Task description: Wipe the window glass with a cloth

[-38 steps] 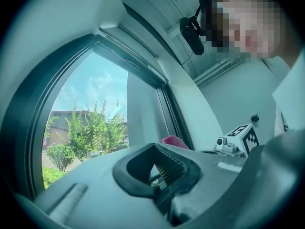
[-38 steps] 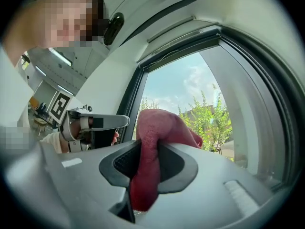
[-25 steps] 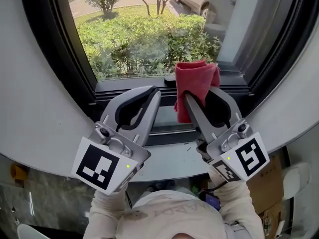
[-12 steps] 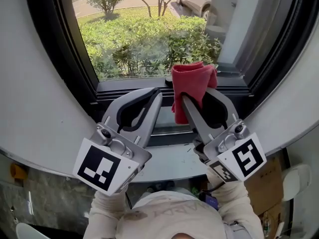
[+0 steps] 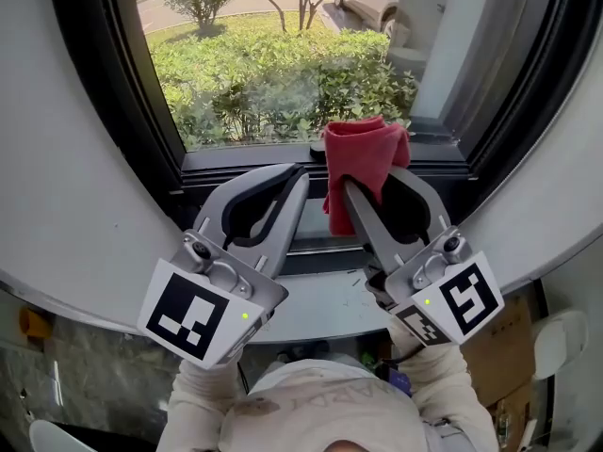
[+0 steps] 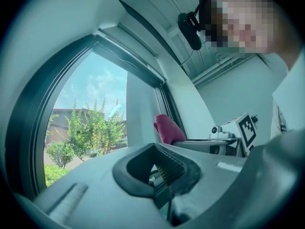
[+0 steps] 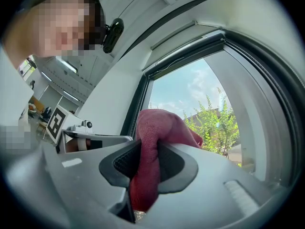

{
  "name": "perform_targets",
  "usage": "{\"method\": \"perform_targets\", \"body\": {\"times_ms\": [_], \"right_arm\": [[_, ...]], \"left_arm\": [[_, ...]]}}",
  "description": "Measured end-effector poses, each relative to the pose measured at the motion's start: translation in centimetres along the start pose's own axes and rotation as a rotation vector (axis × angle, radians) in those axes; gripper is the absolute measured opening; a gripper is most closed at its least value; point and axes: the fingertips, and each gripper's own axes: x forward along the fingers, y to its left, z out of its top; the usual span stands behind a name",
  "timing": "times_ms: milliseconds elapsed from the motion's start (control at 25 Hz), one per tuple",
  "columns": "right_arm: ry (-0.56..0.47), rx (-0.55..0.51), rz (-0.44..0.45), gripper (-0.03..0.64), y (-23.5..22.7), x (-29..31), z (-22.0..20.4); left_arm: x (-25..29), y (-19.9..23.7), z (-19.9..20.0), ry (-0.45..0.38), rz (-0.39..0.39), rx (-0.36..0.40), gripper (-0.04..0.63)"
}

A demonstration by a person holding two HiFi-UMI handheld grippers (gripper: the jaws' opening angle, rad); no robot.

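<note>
while the right gripper is clamped on the red cloth, the bunched cloth juts past its jaw tips toward the window glass, low by the bottom frame; contact with the pane cannot be confirmed. the left gripper, jaws together on nothing, lies just beside it, aimed likewise. the right is judged the wiping hand.
</note>
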Motion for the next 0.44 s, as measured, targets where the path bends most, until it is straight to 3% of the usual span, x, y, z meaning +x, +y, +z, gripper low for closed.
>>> {"method": "perform_targets", "body": {"times_ms": [440], "right_arm": [[0.008, 0.003, 0.006, 0.11, 0.02, -0.5, -0.25]], "left_arm": [[0.17, -0.49, -0.08, -0.004, -0.003, -0.006, 0.0]]}}
